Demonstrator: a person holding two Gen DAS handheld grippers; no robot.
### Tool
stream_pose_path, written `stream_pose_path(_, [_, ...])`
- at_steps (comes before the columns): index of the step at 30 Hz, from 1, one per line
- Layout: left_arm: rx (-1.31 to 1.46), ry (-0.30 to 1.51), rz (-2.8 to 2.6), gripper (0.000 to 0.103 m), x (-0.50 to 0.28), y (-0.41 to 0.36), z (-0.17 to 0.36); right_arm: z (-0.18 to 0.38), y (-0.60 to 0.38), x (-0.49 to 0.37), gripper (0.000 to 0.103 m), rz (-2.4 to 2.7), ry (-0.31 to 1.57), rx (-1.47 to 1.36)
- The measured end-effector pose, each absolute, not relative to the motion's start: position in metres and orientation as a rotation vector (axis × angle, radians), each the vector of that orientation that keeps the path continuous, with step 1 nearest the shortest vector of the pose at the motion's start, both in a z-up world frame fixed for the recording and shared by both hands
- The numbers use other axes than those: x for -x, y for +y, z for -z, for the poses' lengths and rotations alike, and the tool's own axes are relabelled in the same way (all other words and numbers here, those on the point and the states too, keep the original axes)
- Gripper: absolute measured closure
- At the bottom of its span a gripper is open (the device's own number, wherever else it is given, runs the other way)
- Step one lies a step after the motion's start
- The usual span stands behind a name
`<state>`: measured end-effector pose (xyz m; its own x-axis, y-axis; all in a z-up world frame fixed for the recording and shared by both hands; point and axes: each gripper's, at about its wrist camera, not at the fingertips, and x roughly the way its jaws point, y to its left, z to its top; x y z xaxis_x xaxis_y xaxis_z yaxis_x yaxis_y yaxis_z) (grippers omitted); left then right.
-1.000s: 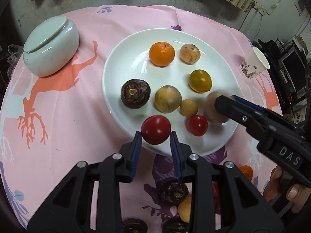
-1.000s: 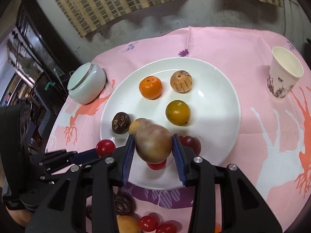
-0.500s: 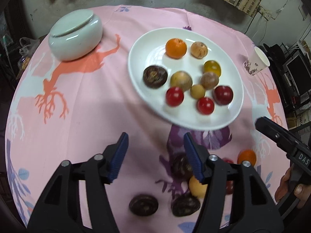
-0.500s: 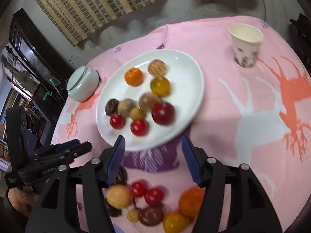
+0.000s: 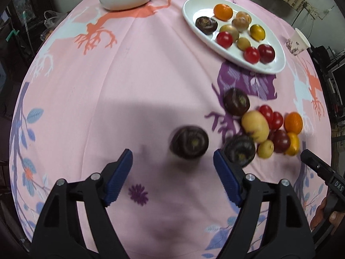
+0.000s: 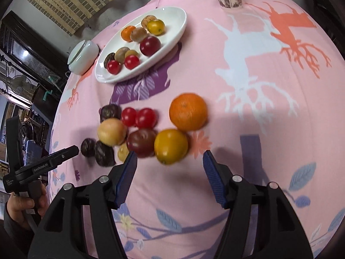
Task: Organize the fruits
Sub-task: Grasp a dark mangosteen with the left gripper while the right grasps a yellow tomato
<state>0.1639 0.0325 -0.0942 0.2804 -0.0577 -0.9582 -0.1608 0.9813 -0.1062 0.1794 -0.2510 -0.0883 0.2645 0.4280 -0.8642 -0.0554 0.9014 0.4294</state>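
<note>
Loose fruit pile (image 6: 146,129) is motion-blurred, so types are hard to call; some sit half hidden behind others. Left gripper (image 5: 172,172) gapes empty, a dark fruit (image 5: 189,141) just ahead between its fingertips. Right gripper (image 6: 169,168) also spread empty, yellow fruit (image 6: 171,146) just ahead; plate (image 6: 172,34) holds nine fruits farther back.
</note>
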Motion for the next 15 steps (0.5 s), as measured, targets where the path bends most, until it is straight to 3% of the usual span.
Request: stream_pose_path(15, [0.127,1.282,-0.054,0.023,-0.145,0.015,0.088,0.082,-0.236,-0.158,0.038,-0.379,1.275,-0.299])
